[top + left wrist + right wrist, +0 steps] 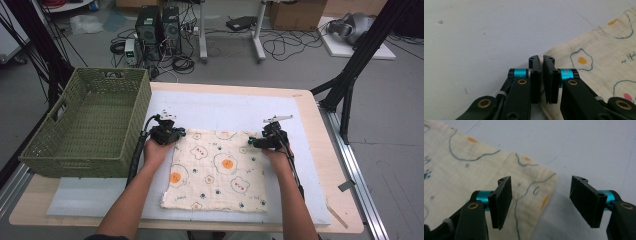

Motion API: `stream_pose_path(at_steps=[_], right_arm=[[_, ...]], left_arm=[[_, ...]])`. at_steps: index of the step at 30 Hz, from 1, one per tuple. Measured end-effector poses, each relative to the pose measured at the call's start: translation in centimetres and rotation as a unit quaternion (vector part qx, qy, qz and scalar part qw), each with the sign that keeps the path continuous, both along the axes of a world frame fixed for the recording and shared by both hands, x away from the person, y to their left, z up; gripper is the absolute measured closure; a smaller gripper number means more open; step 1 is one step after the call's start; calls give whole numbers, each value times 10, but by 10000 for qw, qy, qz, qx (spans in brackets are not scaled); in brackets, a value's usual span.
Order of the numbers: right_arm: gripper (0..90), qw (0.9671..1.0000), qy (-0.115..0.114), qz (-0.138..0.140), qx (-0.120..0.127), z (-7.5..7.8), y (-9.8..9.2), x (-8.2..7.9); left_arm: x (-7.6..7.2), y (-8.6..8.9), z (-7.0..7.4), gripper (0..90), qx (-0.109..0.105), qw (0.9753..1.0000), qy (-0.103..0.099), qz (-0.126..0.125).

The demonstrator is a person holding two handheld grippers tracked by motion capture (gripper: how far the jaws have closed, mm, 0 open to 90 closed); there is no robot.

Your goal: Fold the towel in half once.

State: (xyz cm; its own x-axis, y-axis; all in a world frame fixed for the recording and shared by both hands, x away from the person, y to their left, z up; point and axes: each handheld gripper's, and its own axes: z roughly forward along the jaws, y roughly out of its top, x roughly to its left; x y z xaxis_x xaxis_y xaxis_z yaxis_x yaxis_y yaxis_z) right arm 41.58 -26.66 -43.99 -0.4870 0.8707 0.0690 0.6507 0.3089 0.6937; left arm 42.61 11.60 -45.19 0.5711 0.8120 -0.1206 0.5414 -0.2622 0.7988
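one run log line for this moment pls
left gripper: shut on cream egg-print cloth far-left corner | right gripper: open over far-right corner

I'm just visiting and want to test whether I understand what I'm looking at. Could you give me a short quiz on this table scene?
1. True or false: the right gripper has its jaws closed on the patterned cloth.
2. What stands on the table to the left of the cloth?
A. a green woven basket
B. a metal bucket
C. a glass bowl
3. Fill in: the left gripper has its jaws pressed ____ at the cloth's far left corner.

Key
1. False: its jaws stand wide apart, with the cloth's far right corner between them.
2. A, the green woven basket.
3. together; whether fabric is pinched between them is hard to tell.
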Motion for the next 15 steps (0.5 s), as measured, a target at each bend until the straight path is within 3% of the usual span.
stream_pose_path(at_steps=[3,7,9,11,13,15], right_arm=[[419,9998,-20,2,-180,-1,9,9],[572,9998,-31,27,-193,0,14,11],[711,9998,13,113,-154,1,14,10],[813,9996,46,224,-135,2,15,9],[849,9993,24,307,-216,3,17,9],[857,9988,-75,271,-393,5,18,8]], left_arm=[[0,0,0,847,-13,10000,6,-2],[0,0,0,848,-6,10000,11,1],[0,-1,0,850,43,10000,-4,3],[0,0,1,852,-38,10000,69,61],[0,2,1,854,-90,9998,135,144],[-1,2,5,853,-27,9998,18,207]])
